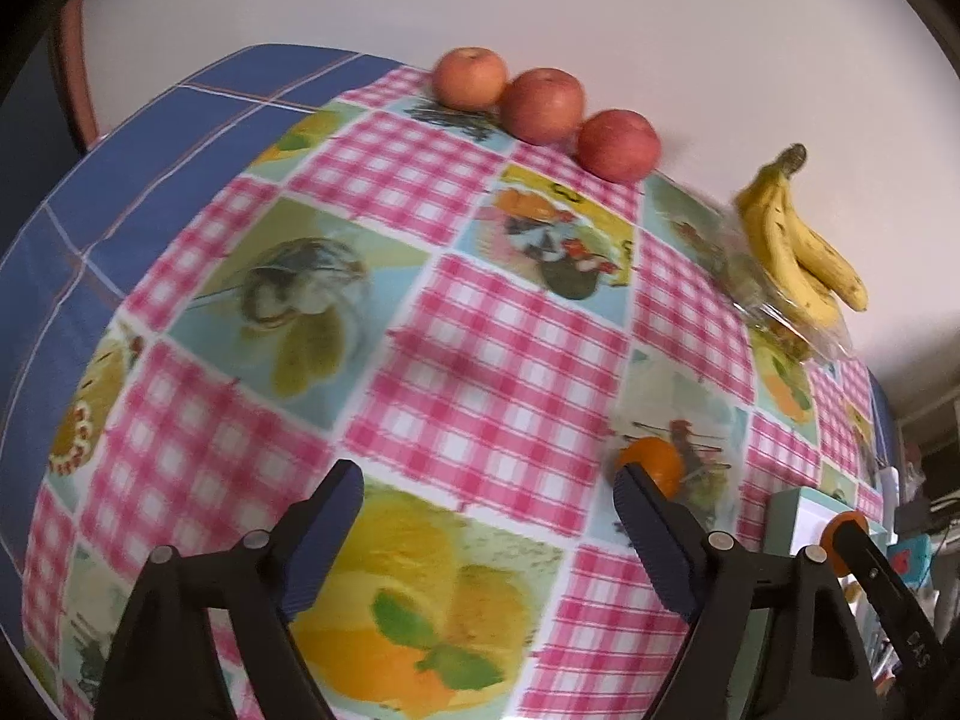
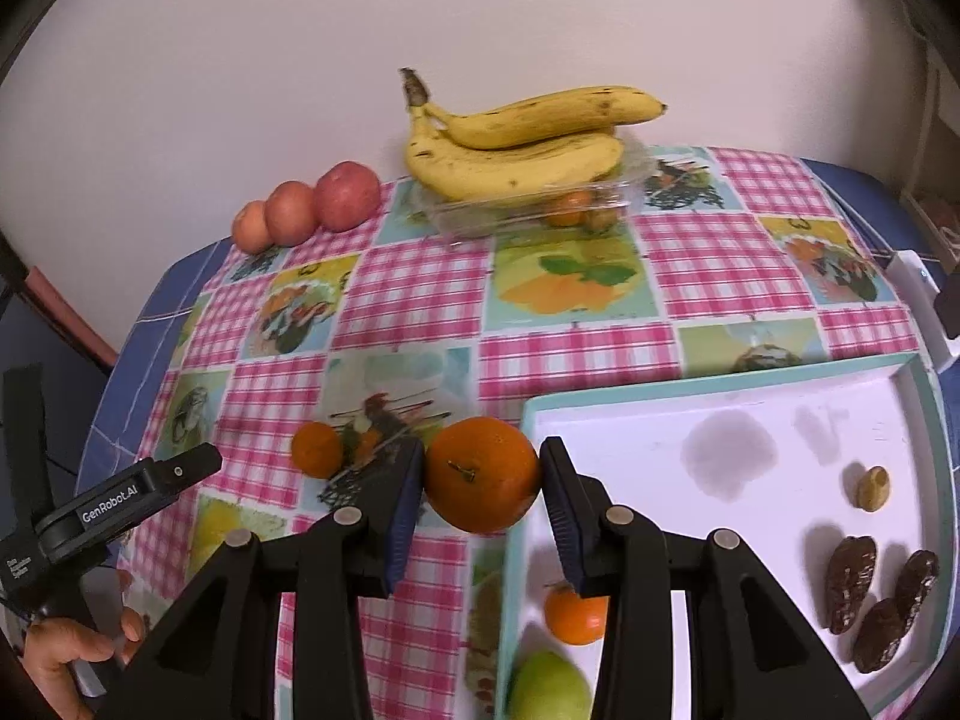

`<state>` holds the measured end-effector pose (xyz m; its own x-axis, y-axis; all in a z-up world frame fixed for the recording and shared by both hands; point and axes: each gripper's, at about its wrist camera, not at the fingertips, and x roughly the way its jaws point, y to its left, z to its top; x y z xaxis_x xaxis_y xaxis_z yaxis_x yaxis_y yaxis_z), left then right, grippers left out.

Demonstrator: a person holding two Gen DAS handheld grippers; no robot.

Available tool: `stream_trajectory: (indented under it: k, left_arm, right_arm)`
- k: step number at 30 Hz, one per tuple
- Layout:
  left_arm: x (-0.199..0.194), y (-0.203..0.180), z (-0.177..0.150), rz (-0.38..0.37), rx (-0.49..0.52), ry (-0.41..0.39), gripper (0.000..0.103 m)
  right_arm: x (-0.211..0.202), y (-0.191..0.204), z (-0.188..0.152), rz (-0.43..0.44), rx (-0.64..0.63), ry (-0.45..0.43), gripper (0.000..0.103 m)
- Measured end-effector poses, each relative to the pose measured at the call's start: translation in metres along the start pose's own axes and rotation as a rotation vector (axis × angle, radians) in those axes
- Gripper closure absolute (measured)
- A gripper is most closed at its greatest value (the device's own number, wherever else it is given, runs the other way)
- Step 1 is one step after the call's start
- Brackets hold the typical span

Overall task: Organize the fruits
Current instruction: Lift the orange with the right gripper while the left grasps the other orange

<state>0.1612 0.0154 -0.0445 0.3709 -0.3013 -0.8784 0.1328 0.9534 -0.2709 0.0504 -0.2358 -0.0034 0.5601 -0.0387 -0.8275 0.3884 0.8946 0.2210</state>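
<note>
An orange point(image 2: 483, 474) is gripped between the pads of the right tool point(image 2: 483, 480), which is closed onto it from both sides, just at the left edge of the tray point(image 2: 708, 387). Whether the orange rests on the bench point(image 2: 600, 354) or is lifted cannot be told. The left tool point(image 1: 489, 516) is spread wide and nothing is held in it; it hangs over the checked cloth.

In the tray, a small orange point(image 2: 573, 615) and a green fruit point(image 2: 549, 690) are seen at about 6 o'clock, with dark dates point(image 2: 852, 570) and a pale nut-like piece point(image 2: 873, 487) at 3 o'clock. The task is judged partly done.

Left on the bench are a mandarin point(image 2: 317, 449) at 9 o'clock of the held orange, three apples point(image 2: 306, 207) in a row at 11 o'clock against the wall, and bananas point(image 2: 516, 141) at 12 o'clock, laid over a clear box point(image 2: 624, 186) in which small orange fruits are seen. These are judged as work not yet done, unless the apples and bananas are meant to be where they are.
</note>
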Motion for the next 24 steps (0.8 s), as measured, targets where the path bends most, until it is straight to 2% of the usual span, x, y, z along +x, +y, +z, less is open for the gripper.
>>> stream_trajectory:
  k: [2, 3, 4, 16, 18, 22, 24]
  left_arm:
    - [0.004, -0.006, 0.002, -0.011, 0.005, 0.005, 0.018]
    - [0.006, -0.011, 0.003, -0.022, 0.01, 0.007, 0.024]
    - [0.006, -0.014, 0.003, -0.027, 0.013, 0.008, 0.026]
    - [0.038, -0.053, 0.011, -0.096, 0.069, 0.034, 0.026]
    - [0.044, -0.057, 0.01, -0.109, 0.072, 0.05, 0.038]
    - [0.052, -0.066, 0.007, -0.118, 0.091, 0.07, 0.041]
    - [0.056, -0.068, 0.005, -0.119, 0.092, 0.089, 0.057]
  right_arm:
    - [-0.001, -0.008, 0.002, -0.001, 0.022, -0.004, 0.062]
    - [-0.002, -0.01, 0.003, -0.006, 0.027, -0.008, 0.062]
    - [-0.003, -0.013, 0.004, -0.015, 0.029, -0.015, 0.062]
    - [0.007, -0.03, 0.022, -0.032, 0.039, -0.049, 0.062]
    - [0.011, -0.034, 0.023, -0.031, 0.049, -0.044, 0.062]
    - [0.015, -0.037, 0.024, -0.032, 0.045, -0.041, 0.062]
    - [0.015, -0.037, 0.024, -0.033, 0.046, -0.041, 0.062]
